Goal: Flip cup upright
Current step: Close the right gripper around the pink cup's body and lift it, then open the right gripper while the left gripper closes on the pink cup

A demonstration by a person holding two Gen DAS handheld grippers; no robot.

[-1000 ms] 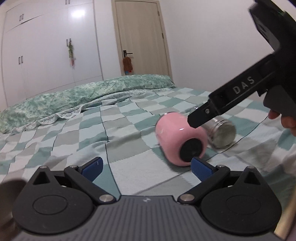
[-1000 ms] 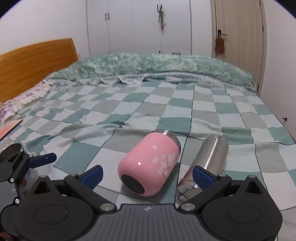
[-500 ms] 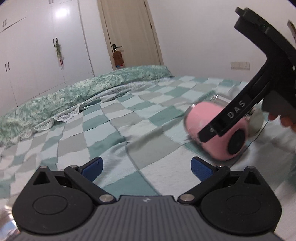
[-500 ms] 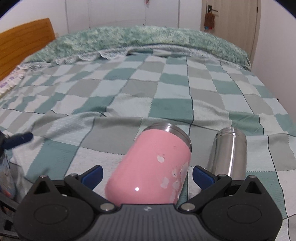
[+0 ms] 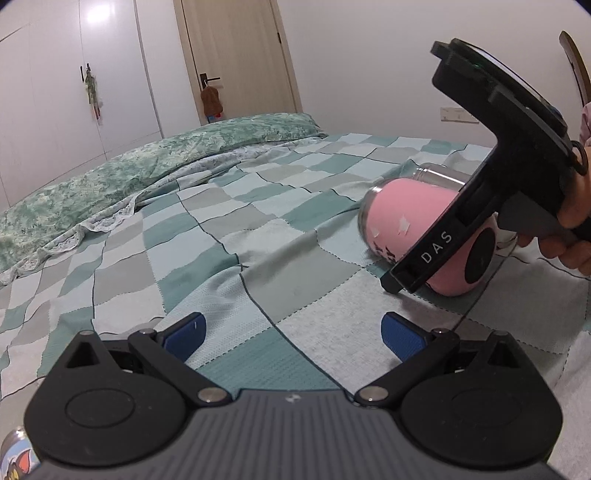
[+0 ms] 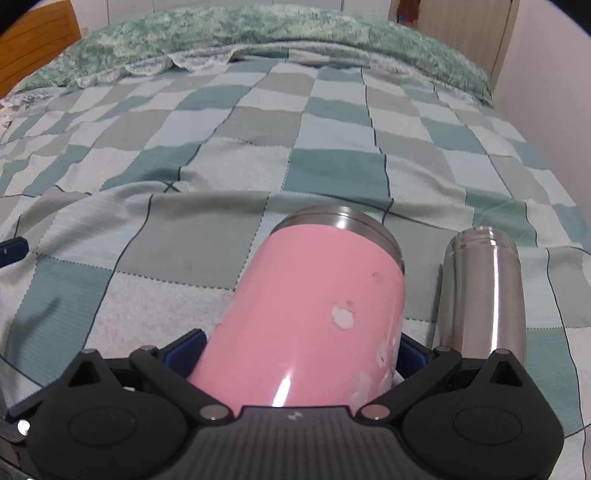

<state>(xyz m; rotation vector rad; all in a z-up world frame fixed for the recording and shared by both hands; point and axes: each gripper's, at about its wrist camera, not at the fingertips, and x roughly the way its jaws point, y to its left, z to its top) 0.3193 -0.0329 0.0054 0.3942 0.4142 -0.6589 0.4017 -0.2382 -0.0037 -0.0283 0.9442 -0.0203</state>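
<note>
A pink cup with a steel rim lies on its side on the checked bedspread, mouth pointing away from me. My right gripper is open, with its blue pads on either side of the cup's base end; contact cannot be told. In the left wrist view the pink cup lies at the right, partly hidden behind the right gripper's black finger. My left gripper is open and empty, low over the bedspread, left of the cup.
A steel flask lies on its side just right of the pink cup. The checked bedspread runs back to green pillows. A wooden headboard is at far left. A door and wardrobes stand behind.
My right gripper has moved forward so the pink cup now sits between its fingers. My left gripper has drawn back to the left, away from the cup.
</note>
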